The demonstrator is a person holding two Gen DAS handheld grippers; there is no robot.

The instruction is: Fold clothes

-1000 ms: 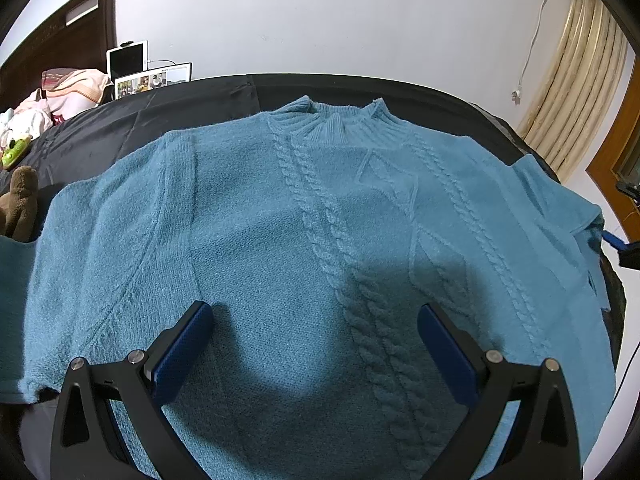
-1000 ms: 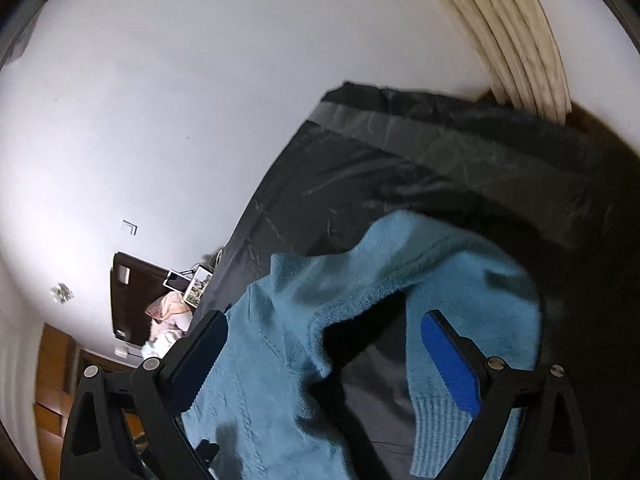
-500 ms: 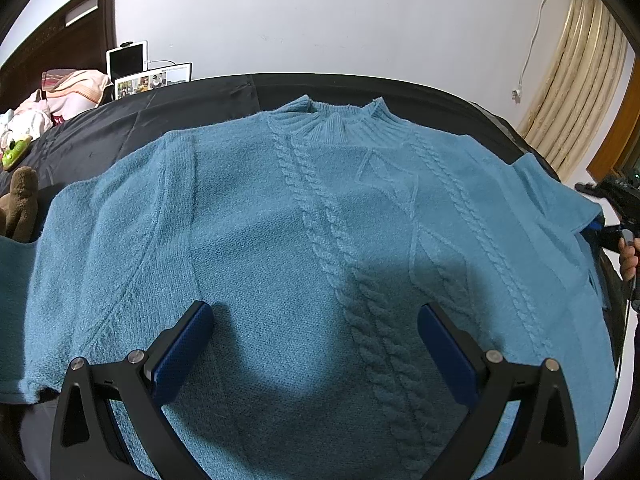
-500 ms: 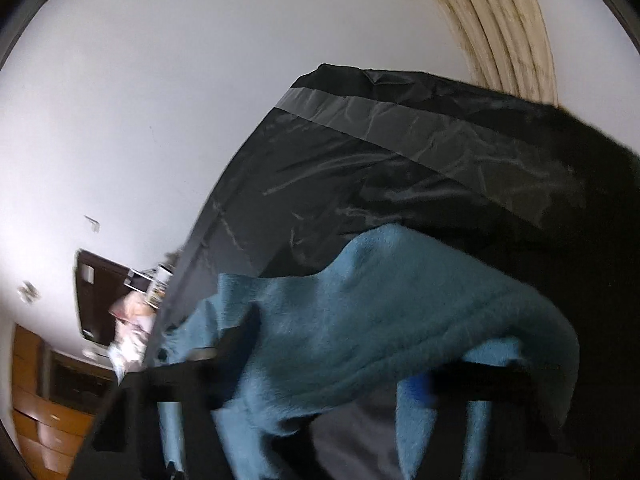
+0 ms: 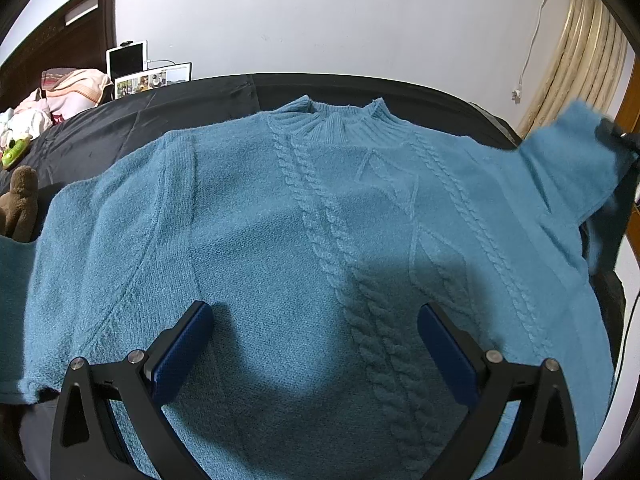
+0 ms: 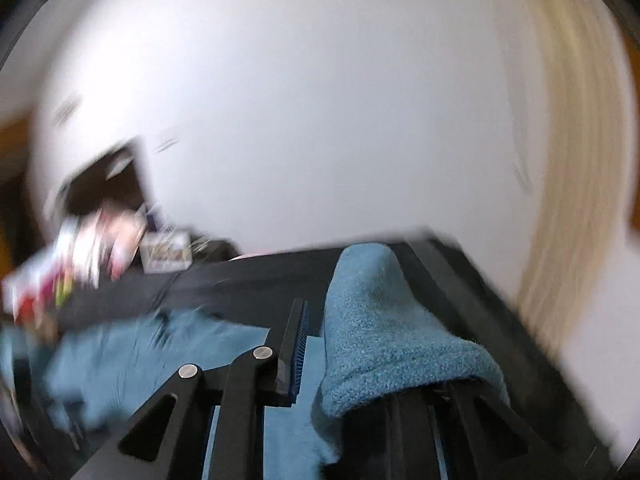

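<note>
Left wrist view: the blue cable-knit sweater (image 5: 320, 220) lay spread front-up over a black bed cover (image 5: 140, 120), collar toward twelve o'clock and hem toward six. The left hand-held gripper (image 5: 316, 344) hovered over the lower body of the sweater, its blue-padded fingers (image 5: 180, 352) spread wide apart and released, holding nothing. Its shadow fell on the knit between them. At two o'clock the sweater's sleeve (image 5: 572, 152) was lifted off the bed, its end pinched by a dark, blurred shape at the frame's edge. At nine o'clock a brown plush toy (image 5: 20, 204) sat beside the other sleeve. At ten to eleven o'clock stood a pile of pink and white laundry (image 5: 60, 96), a tablet (image 5: 126, 60) and a photo frame (image 5: 154, 80), in front of a dark wooden headboard (image 5: 60, 40). A cream curtain (image 5: 576, 60) hung at one o'clock.

Right wrist view: the picture was heavily motion-blurred. The right hand-held gripper (image 6: 316, 344) was drawn nearly together and clenched on the sleeve (image 6: 380, 328), whose fuzzy cloth draped over the right-hand finger and rose toward twelve o'clock. The rest of the sweater lay smeared at eight o'clock on the bed.
</note>
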